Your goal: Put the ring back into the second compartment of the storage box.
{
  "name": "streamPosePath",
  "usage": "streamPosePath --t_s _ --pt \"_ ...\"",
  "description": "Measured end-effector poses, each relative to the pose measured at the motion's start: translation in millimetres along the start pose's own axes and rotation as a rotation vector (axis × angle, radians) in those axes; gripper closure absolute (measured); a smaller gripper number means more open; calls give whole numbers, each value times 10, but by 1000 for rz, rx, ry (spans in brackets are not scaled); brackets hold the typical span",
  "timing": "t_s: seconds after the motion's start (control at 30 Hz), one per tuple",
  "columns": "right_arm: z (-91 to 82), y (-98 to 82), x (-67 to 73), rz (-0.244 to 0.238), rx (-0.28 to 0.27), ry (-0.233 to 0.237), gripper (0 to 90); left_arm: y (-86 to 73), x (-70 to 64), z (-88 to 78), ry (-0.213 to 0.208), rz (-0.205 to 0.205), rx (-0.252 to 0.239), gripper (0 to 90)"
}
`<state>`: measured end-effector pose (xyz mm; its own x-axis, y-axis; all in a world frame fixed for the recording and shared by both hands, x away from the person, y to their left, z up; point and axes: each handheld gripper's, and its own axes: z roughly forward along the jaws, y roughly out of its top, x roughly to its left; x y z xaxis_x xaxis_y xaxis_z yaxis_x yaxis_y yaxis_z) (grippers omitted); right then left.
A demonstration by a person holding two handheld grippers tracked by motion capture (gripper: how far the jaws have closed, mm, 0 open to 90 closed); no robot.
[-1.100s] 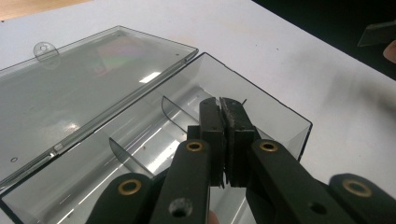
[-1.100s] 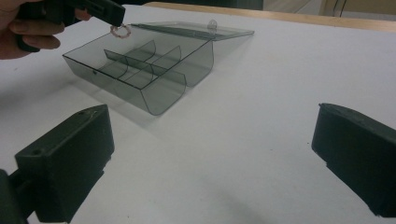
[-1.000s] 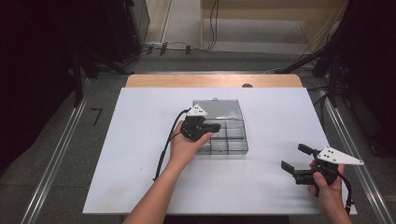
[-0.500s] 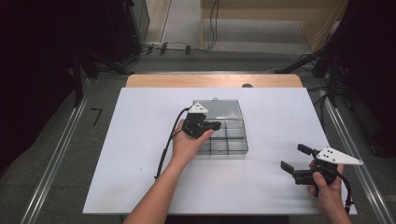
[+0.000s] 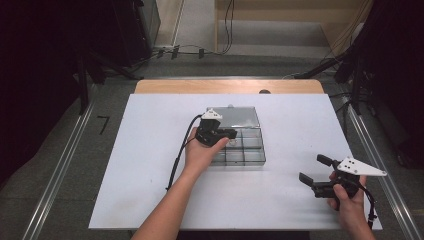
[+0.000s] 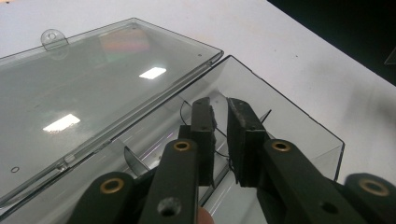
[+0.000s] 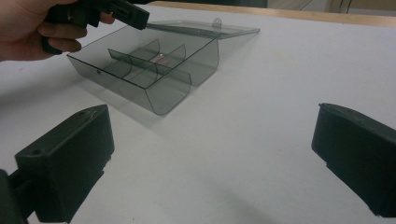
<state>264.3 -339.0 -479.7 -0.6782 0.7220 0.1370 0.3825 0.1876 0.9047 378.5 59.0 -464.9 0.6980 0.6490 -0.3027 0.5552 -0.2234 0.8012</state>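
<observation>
Clear box (image 5: 239, 142) mid-tabletop, lid flat toward the far edge, long axis left-right. Left gripper (image 6: 219, 140) dipped in a box compartment, jaws just cracking open, thin dark wire between, grip unclear. Right gripper (image 5: 314, 170) wide open, empty, near right corner.

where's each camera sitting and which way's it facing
High view: above the person's side, looking forward and down on the white table; both forearms, left gripper, right gripper.
Left gripper view: on the left gripper, looking into the clear box, jaws slightly apart.
Right gripper view: on the right gripper, jaws wide, looking across the table.
Shared: the box and left gripper.
</observation>
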Motion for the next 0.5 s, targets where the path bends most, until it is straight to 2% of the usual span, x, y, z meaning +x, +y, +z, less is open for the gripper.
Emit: streamPosePath --t_s 0.27,0.37,0.5 --pt "3 18 7 1 -8 5 0 19 4 -63 -27 -21 -45 582" --pt "13 35 18 -8 -9 6 0 26 -6 -97 -20 -16 -63 495" --pt "35 60 37 -15 -10 9 0 16 9 -169 -32 -32 -92 413"
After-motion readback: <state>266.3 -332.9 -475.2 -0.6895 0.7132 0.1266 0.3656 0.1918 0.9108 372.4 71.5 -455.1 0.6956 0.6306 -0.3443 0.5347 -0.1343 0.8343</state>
